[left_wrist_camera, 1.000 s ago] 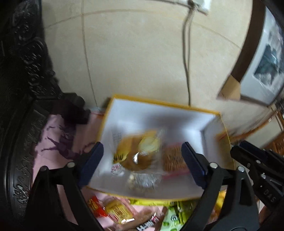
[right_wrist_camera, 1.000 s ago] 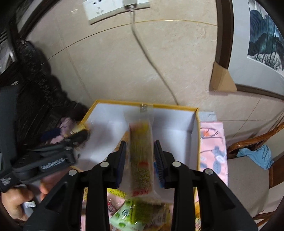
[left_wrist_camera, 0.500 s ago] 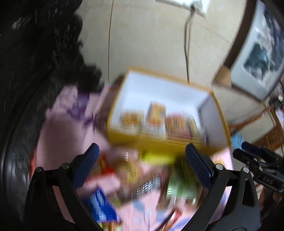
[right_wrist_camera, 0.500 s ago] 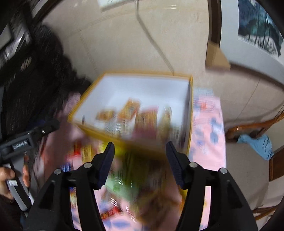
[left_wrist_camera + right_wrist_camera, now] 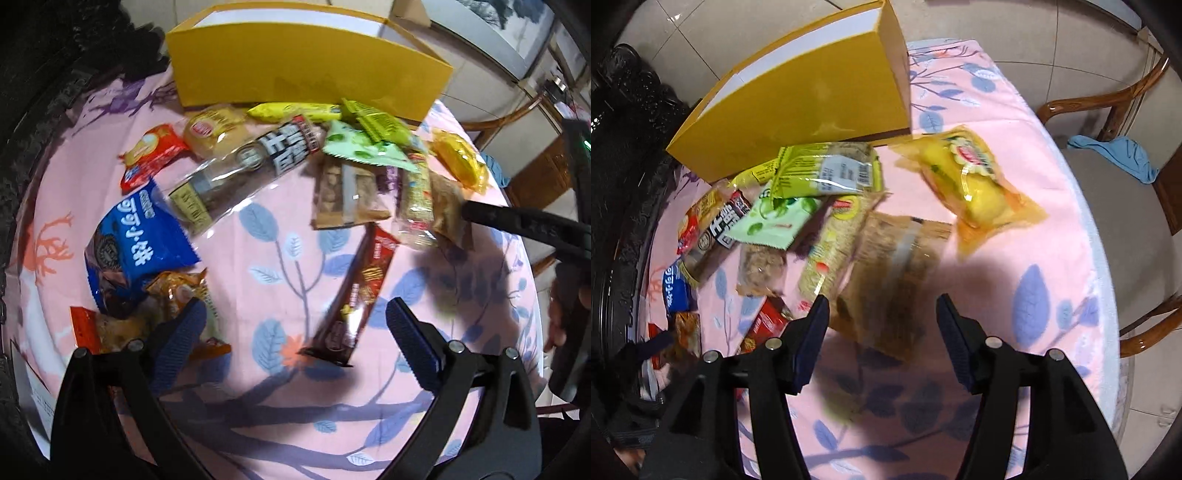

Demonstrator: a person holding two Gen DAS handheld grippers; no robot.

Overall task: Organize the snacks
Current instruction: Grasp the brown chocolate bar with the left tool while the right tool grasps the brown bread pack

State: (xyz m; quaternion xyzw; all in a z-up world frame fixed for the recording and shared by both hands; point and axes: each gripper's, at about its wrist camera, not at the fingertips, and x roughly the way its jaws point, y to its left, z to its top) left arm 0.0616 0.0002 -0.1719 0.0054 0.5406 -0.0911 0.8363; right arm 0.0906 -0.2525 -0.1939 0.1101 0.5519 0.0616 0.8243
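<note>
One yellow box (image 5: 306,66); two grippers; one chair (image 5: 1108,155); one blue cloth (image 5: 1115,155); over a dozen snack packets.

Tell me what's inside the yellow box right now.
Cannot tell. Both views show only the yellow box's outer front wall and a strip of white inner wall along its top edge; the floor and contents are hidden. The snacks in view lie outside, on the tablecloth.

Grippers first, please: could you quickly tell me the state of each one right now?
Left gripper: open wide, holding nothing.
Right gripper: open, holding nothing; a brown snack packet lies loose between its fingers.
</note>
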